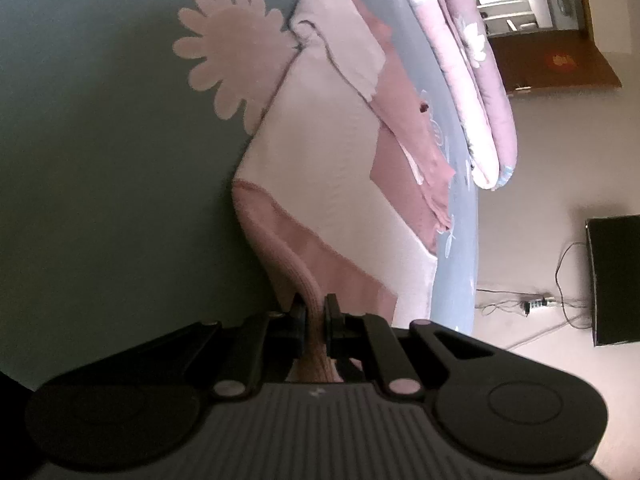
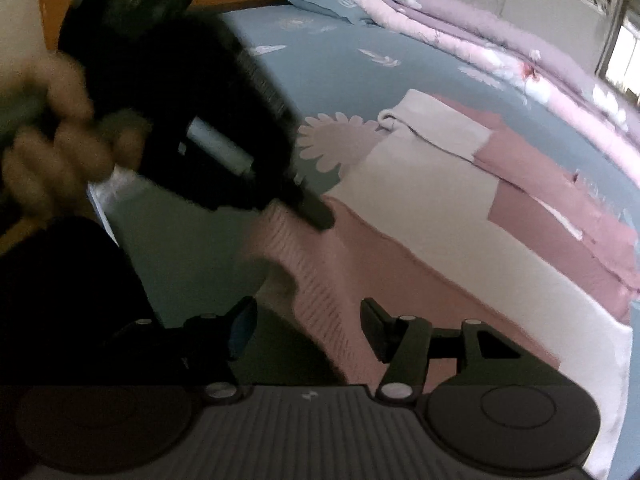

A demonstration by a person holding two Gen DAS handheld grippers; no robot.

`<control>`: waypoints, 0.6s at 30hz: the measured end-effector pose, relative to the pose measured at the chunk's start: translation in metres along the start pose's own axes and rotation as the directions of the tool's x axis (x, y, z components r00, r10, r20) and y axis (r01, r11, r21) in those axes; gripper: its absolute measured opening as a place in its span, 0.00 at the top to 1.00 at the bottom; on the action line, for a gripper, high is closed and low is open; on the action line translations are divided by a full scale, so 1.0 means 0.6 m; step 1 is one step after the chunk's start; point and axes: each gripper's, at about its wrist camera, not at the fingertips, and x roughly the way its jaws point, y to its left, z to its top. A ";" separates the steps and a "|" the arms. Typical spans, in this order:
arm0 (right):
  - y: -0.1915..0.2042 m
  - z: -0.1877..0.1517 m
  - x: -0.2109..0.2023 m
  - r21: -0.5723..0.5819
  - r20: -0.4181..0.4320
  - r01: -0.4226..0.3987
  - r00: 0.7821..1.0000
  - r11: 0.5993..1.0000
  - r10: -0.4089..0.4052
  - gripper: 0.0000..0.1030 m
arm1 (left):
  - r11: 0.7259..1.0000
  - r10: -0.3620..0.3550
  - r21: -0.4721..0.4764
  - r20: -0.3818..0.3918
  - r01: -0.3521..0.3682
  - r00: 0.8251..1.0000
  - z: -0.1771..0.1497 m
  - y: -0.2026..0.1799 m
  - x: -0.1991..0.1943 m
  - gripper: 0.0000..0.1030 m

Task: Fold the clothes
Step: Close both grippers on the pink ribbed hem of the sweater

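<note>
- Left wrist view: the left tongs (image 1: 315,312) are pinched tight on the ribbed pink edge of the garment (image 1: 340,168), with the knit fabric squeezed between the two black pads.
- Right wrist view: the right tongs (image 2: 308,328) stand apart over the same ribbed hem (image 2: 316,280), pads clear of the cloth and nothing held between them.
- That view also shows the person's hand (image 2: 60,148) on the handle of the left tongs, whose tip sits on the pink hem further along; the frame is blurred there.
- The garment, pink and off-white, lies spread on the blue bed sheet (image 1: 100,160), next to a pale flower print (image 1: 228,52). A folded floral quilt (image 1: 472,80) lies well apart, near the bed's far edge.
- Done so far, as I judge it: a sleeve or side panel already appears turned in over the body at the far end, so some folding is in place.
- Left to do: the near hem has not yet been brought over, and only one tong has a hold on it. The right one probably needs a grip before the hem can be lifted evenly.
</note>
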 end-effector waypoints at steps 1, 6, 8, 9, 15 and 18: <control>0.008 -0.004 0.006 -0.027 0.003 0.029 1.000 0.999 -0.029 0.39 | 1.000 0.002 -0.001 -0.001 -0.002 1.000 0.001 -0.002 0.000 0.94; 0.061 -0.026 0.038 -0.269 0.046 0.164 0.987 0.949 -0.157 0.36 | 1.000 0.012 0.016 -0.002 -0.012 1.000 0.008 -0.016 -0.005 0.94; 0.066 -0.029 0.042 -0.297 0.074 0.218 0.976 0.930 -0.205 0.43 | 1.000 0.012 0.025 0.001 -0.012 1.000 0.010 -0.021 -0.006 0.94; 0.066 -0.029 0.042 -0.299 0.086 0.244 0.970 0.923 -0.229 0.53 | 1.000 0.013 0.026 0.001 -0.013 1.000 0.011 -0.020 -0.007 0.94; 0.036 -0.013 0.022 -0.267 0.101 0.236 0.971 0.935 -0.216 0.93 | 0.999 0.036 0.027 0.009 -0.036 0.999 0.010 -0.008 -0.014 0.91; 0.006 0.005 0.012 -0.184 0.055 0.125 0.992 0.975 -0.116 0.93 | 0.995 0.054 0.082 0.033 -0.056 0.998 0.005 -0.013 -0.029 0.52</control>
